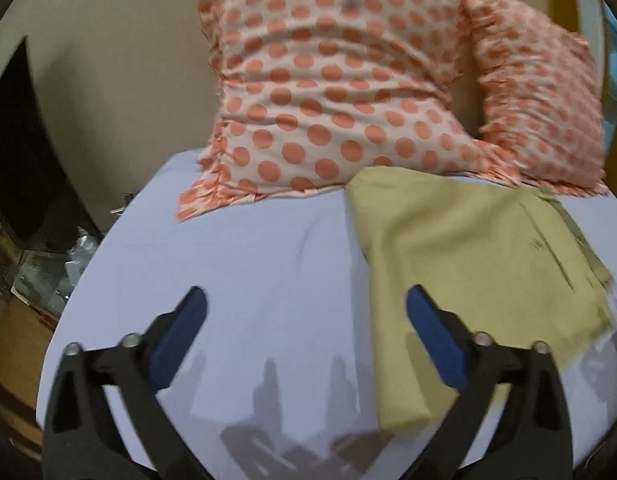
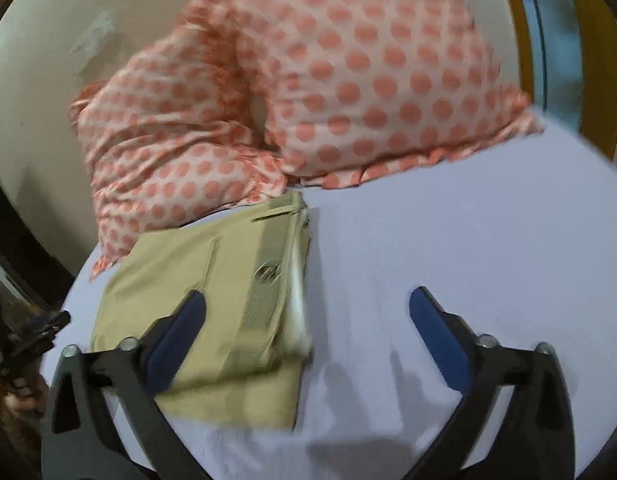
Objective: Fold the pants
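One khaki pants [image 2: 212, 304] bundle, folded flat, waistband up

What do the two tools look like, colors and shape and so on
Both match: the left tool and right tool have black, angular plastic arms that taper into two fingers lined with dark blue pads, with silver bolt heads at the joints. No cables or markings show.
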